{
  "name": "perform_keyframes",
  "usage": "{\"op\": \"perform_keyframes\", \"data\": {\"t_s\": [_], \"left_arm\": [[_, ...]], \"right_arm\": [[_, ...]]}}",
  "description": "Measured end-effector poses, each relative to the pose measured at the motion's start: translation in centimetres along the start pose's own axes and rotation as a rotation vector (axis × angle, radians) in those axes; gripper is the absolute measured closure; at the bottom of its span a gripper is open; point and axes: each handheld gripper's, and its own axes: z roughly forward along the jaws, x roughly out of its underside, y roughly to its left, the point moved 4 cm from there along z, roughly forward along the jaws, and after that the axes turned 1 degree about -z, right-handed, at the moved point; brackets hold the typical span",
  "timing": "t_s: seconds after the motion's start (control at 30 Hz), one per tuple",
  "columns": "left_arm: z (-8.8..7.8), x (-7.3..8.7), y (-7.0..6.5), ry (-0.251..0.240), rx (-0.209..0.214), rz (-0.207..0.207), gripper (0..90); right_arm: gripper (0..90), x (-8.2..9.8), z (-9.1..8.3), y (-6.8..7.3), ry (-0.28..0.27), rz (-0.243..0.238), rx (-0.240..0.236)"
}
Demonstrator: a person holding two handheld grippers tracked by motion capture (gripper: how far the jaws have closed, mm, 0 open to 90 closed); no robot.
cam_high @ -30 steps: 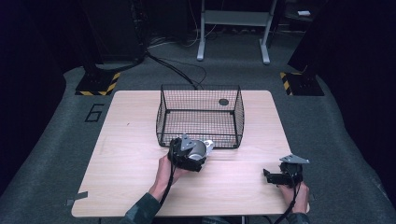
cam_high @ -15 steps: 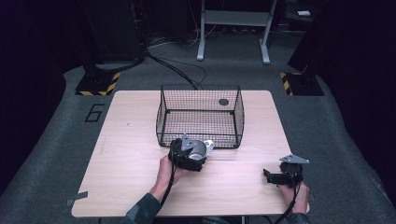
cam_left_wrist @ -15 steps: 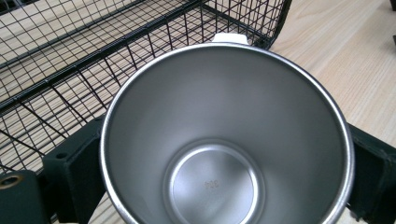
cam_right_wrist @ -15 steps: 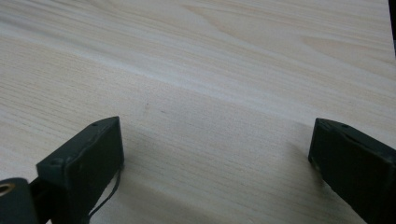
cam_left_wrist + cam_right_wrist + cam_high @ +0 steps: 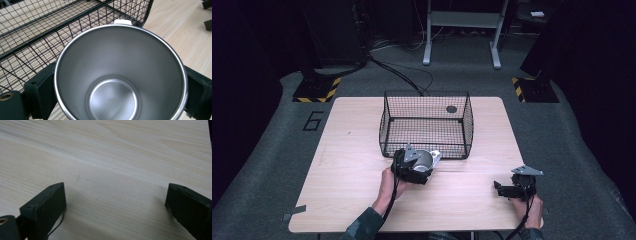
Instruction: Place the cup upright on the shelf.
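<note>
The left tongs point(image 5: 424, 162) are clamped on the cup point(image 5: 120, 75) just before the basket point(image 5: 427, 122), so lifting it inside is left, I think, while the right tongs point(image 5: 115, 202) rest apart on the tabletop point(image 5: 352, 150).

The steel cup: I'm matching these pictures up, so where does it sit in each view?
High view: steel cup in the left gripper, before the wire basket.
Left gripper view: centre, open mouth facing the camera.
Right gripper view: not in it.
Shared landmark: the wire basket.
</note>
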Motion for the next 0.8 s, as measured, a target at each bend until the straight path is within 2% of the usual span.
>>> {"op": "perform_keyframes", "data": {"t_s": [0.2,0.23,0.47,0.53,0.8], "left_arm": [[-0.7,-0.1,-0.4,-0.009,0.01,0.002,6.6],[-1.0,-0.2,-0.6,-0.012,0.015,0.014,6.6],[-2.2,-0.4,-0.7,-0.012,0.033,0.029,6.6],[-2.3,-0.5,-0.7,-0.018,0.025,0.026,6.6],[-3.9,-1.5,-0.7,-0.032,0.045,0.038,6.6]], "right_arm": [[3.0,0.0,0.0,0.0,-0.005,0.002,-0.001],[3.0,0.0,0.0,0.0,-0.005,0.0,-0.001],[3.0,0.0,0.0,0.0,-0.007,0.003,0.0],[3.0,0.0,0.0,0.0,-0.004,0.003,0.001],[3.0,0.0,0.0,0.0,-0.008,0.003,0.001]]}}
